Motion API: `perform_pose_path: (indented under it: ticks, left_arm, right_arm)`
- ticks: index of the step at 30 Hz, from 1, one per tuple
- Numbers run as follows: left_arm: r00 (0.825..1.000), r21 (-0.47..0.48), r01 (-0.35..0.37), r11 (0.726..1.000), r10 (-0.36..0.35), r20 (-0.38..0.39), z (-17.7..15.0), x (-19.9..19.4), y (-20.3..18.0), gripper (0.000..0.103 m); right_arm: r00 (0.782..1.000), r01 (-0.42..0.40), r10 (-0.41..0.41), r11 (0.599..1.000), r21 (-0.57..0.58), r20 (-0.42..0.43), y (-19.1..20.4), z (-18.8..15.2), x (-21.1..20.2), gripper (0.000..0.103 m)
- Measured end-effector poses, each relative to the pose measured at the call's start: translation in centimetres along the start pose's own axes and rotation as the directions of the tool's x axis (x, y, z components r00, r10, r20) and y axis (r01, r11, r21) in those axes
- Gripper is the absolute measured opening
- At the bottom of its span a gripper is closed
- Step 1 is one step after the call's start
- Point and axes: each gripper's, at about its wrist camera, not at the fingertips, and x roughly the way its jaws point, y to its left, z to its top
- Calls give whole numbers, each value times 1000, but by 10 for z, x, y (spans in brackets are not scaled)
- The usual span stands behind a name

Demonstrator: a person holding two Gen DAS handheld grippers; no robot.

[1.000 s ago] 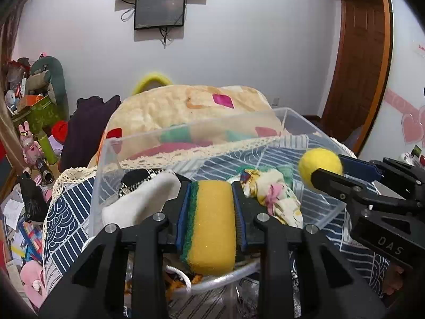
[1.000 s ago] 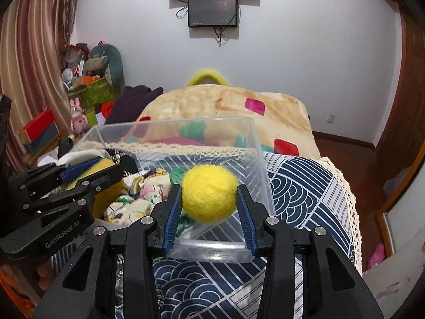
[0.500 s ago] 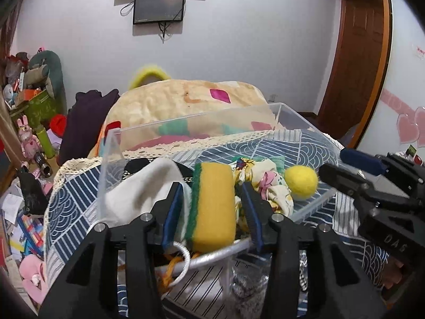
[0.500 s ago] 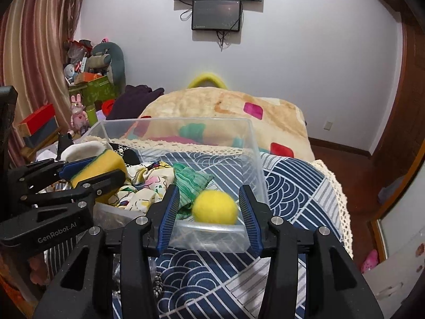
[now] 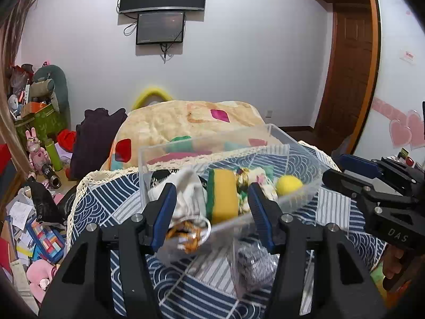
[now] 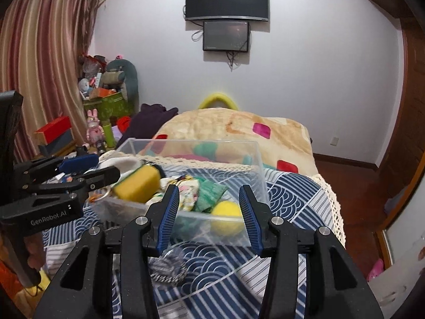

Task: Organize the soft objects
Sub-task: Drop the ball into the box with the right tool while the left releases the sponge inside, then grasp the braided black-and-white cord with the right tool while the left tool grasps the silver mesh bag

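A clear plastic bin [image 5: 287,143] [image 6: 259,164] stands on the patterned cloth. In it lie a yellow-green sponge [image 5: 223,194] [image 6: 138,183], a yellow felt ball [image 5: 288,184] [image 6: 227,216], a floral cloth [image 5: 255,179] [image 6: 188,191], a green cloth [image 6: 209,194] and a white cloth [image 5: 186,199]. My left gripper [image 5: 212,212] is open and empty, just short of the bin's near wall. My right gripper [image 6: 208,212] is open and empty, also in front of the bin, and shows at the right of the left wrist view [image 5: 372,183].
A black-and-white knit piece [image 6: 167,268] [image 5: 255,263] and an orange cord with a metal ring [image 5: 186,236] lie on the cloth in front of the bin. A beige blanket mound [image 5: 191,122] rises behind. Clutter and toys [image 5: 39,159] fill the floor at left.
Both grippers opened and drew back from the bin. The sponge was let go and rests in the bin; the yellow ball dropped in and settled at the bin's right end.
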Motion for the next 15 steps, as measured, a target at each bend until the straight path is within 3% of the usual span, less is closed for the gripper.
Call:
perform_pose_path:
  ticks: [15]
  left_arm:
    - [995, 58, 26, 998, -20, -101, -61, -9, -8, 55]
  right_arm:
    - [992, -92, 87, 994, -51, -90, 33, -42, 11, 44]
